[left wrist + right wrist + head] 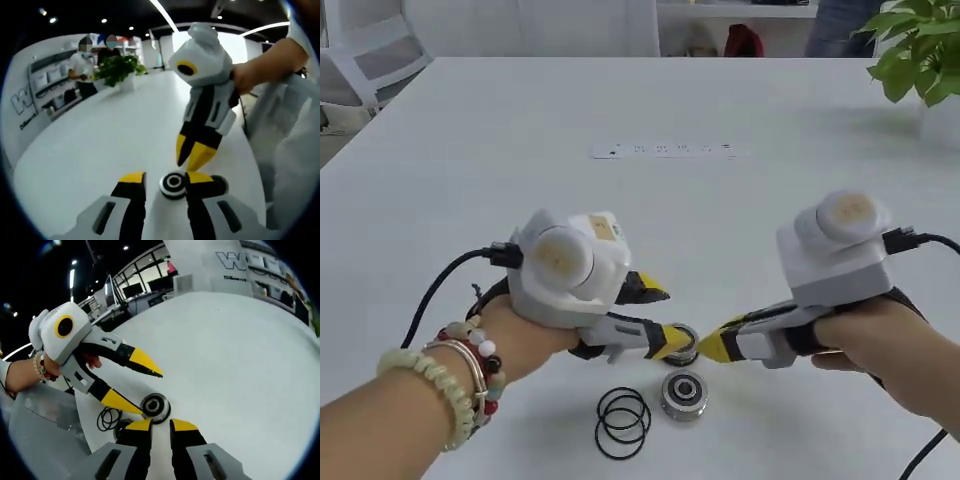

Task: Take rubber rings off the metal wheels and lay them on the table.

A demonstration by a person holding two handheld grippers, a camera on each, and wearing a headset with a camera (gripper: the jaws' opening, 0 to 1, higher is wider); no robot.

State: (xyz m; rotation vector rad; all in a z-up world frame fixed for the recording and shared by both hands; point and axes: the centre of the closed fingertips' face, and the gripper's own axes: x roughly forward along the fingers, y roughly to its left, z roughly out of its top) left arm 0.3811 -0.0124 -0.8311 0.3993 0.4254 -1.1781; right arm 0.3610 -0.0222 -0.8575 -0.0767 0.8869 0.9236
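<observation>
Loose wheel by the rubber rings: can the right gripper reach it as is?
Probably yes. The loose wheel lies uncovered close to the right gripper, nothing between them; the rubber rings sit on its other side.

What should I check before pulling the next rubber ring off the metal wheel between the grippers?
1. Left gripper open astride the small round metal wheel: ok.
2. Wheel clamped: not ok, jaws stand apart.
3. Right gripper tips close beside wheel: ok, narrow gap between jaws.
4. Rubber ring present on this wheel: cannot tell.
5. Loose thin black rubber rings flat on white table: ok.
</observation>
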